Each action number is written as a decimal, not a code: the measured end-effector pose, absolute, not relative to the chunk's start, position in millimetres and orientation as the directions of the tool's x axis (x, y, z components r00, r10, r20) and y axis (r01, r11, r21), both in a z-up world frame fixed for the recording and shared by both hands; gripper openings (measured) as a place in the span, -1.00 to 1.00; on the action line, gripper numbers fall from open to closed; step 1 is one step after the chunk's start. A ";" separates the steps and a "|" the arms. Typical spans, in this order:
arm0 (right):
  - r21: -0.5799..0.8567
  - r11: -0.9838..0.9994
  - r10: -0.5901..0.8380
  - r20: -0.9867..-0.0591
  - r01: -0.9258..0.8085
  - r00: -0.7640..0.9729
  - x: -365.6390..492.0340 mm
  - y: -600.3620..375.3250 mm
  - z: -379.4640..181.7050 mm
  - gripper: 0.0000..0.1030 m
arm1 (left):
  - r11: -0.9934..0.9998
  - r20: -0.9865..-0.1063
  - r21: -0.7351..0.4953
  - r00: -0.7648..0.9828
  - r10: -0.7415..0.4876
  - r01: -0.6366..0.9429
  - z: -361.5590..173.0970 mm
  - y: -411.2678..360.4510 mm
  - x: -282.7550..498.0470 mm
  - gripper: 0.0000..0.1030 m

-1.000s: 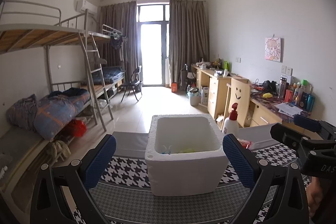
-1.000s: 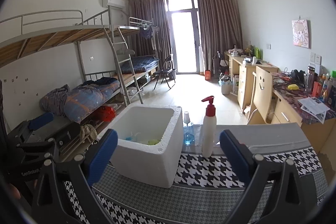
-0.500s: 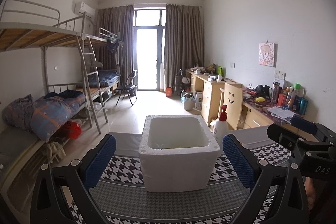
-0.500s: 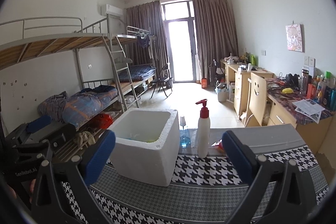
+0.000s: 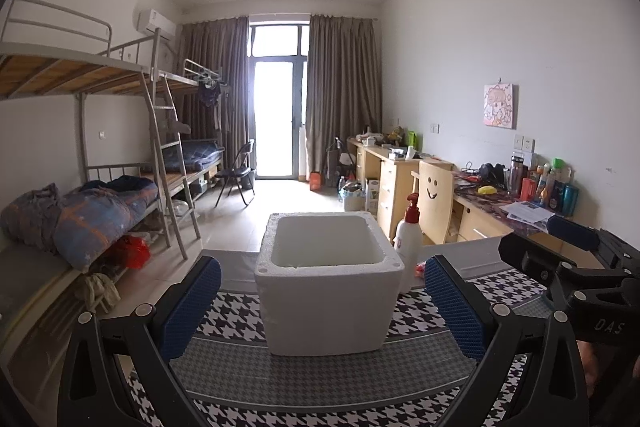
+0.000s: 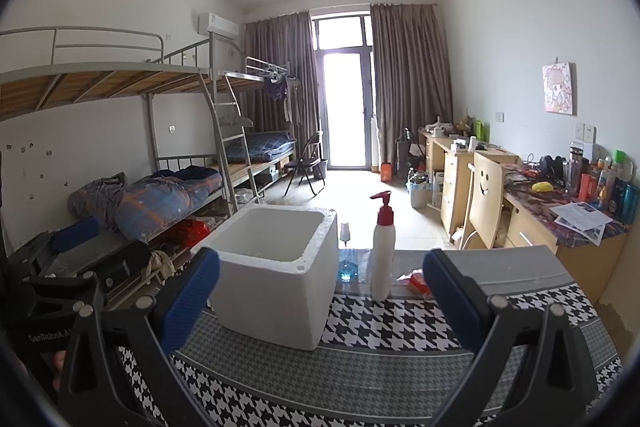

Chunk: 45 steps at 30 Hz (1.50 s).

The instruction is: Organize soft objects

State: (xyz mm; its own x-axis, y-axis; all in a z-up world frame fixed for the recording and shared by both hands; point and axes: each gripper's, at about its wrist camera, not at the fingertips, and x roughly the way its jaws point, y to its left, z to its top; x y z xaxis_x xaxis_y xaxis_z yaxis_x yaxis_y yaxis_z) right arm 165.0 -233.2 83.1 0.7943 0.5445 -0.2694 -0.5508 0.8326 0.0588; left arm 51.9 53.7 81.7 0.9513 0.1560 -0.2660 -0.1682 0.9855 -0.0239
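A white foam box (image 5: 328, 283) stands on the houndstooth cloth of the table (image 5: 320, 379); it also shows in the right wrist view (image 6: 276, 271). Its inside is hidden from both views now. My left gripper (image 5: 320, 311) is open and empty, with the box straight ahead between its blue pads. My right gripper (image 6: 316, 303) is open and empty, to the right of the box. The right gripper shows at the right edge of the left wrist view (image 5: 568, 267), and the left gripper at the left edge of the right wrist view (image 6: 76, 259).
A white pump bottle with a red top (image 6: 383, 255) stands right of the box, with a small blue spray bottle (image 6: 347, 263) and a red packet (image 6: 414, 281) near it. Bunk beds (image 5: 88, 211) line the left wall, desks (image 5: 500, 203) the right.
Both grippers have tilted up and pulled back from the box. The soft items seen inside the box earlier are now hidden below its rim. Both stay open.
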 end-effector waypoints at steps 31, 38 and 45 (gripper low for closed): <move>0.029 0.828 0.552 -0.217 -0.560 0.805 122.7 -244.8 47.7 0.99 | 0.981 -0.211 -0.021 0.960 0.183 -0.192 43.5 42.6 21.7 0.98; 0.044 0.835 0.542 -0.238 -0.548 0.806 124.0 -249.9 36.9 0.99 | 0.979 -0.215 -0.035 0.958 0.187 -0.199 36.7 43.7 16.7 0.98; 0.055 0.838 0.539 -0.239 -0.543 0.808 121.6 -255.4 28.0 0.99 | 0.979 -0.234 -0.047 0.955 0.181 -0.197 29.8 43.5 14.6 0.98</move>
State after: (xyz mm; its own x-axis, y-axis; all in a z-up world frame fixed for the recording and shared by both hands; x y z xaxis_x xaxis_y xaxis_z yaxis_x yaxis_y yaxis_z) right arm 121.6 -255.4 28.0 0.8079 0.5388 -0.2386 -0.5427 0.8381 0.0551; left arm 14.6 43.5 29.8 0.9552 0.1805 -0.2345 -0.1966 0.9794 -0.0468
